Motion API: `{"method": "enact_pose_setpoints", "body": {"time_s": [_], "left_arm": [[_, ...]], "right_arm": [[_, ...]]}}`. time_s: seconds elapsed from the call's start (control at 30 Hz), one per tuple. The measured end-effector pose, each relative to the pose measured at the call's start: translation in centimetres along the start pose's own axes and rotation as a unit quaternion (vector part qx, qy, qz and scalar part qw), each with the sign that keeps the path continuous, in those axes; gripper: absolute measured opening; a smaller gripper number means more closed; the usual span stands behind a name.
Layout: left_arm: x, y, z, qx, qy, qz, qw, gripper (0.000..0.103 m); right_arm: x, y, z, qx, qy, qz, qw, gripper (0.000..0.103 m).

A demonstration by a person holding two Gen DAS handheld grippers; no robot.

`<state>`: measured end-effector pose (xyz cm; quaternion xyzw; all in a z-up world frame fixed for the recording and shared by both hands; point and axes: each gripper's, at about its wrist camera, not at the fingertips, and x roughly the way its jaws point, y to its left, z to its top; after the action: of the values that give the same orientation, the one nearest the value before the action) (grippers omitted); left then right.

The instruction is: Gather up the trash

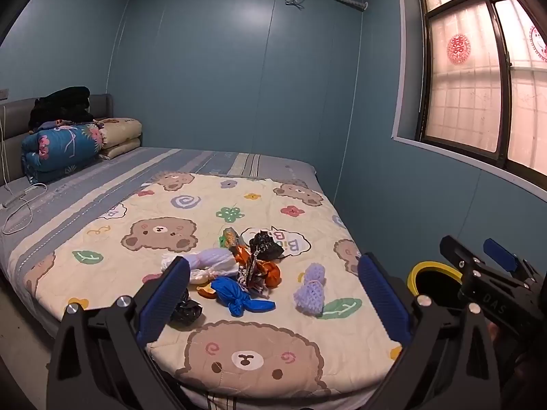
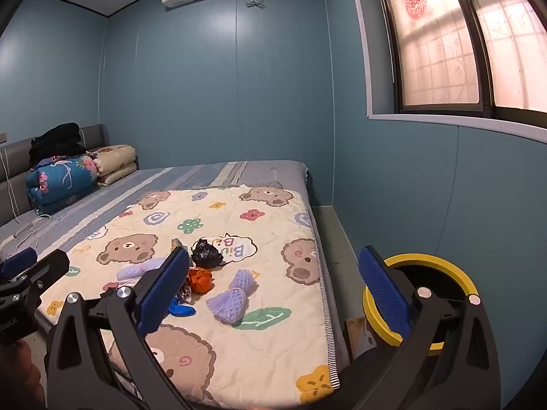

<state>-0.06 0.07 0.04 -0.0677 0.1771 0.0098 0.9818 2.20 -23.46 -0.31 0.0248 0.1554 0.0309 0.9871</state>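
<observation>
A heap of trash lies on the bear-print quilt (image 1: 273,348): a black crumpled bag (image 1: 265,244), an orange wrapper (image 1: 270,271), a blue knotted bag (image 1: 236,295), a white foam net (image 1: 215,261), a second black bag (image 1: 186,309). A purple foam net (image 1: 309,290) (image 2: 230,299) lies apart to the right. My left gripper (image 1: 273,294) hovers open over the near end of the heap, empty. My right gripper (image 2: 277,290) is open and empty near the bed's right edge. A yellow-rimmed black bin (image 2: 427,283) (image 1: 432,275) stands on the floor beside the bed.
Folded quilts (image 1: 65,147) and dark clothes (image 1: 65,104) are piled at the headboard. A white charger cable (image 1: 20,205) trails on the striped sheet. The wall with a window (image 1: 478,78) runs along the right, leaving a narrow floor strip (image 2: 336,239) by the bed.
</observation>
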Motion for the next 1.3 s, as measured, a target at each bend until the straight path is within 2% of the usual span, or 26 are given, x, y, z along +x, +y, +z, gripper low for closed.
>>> {"method": "enact_pose_setpoints", "body": {"time_s": [0.27, 0.4, 1.3], "left_arm": [[0.0, -0.2, 0.0, -0.001, 0.004, -0.003, 1.0000, 0.095], [-0.9, -0.4, 1.1, -0.006, 0.003, -0.006, 1.0000, 0.095], [-0.3, 0.1, 0.2, -0.015, 0.007, -0.011, 0.9998, 0.095]], "right_arm": [[0.3, -0.2, -0.2, -0.003, -0.005, -0.002, 1.000, 0.095], [0.5, 0.0, -0.5, -0.004, -0.005, -0.002, 1.000, 0.095], [0.2, -0.2, -0.6, -0.002, -0.002, -0.003, 1.000, 0.095]]}}
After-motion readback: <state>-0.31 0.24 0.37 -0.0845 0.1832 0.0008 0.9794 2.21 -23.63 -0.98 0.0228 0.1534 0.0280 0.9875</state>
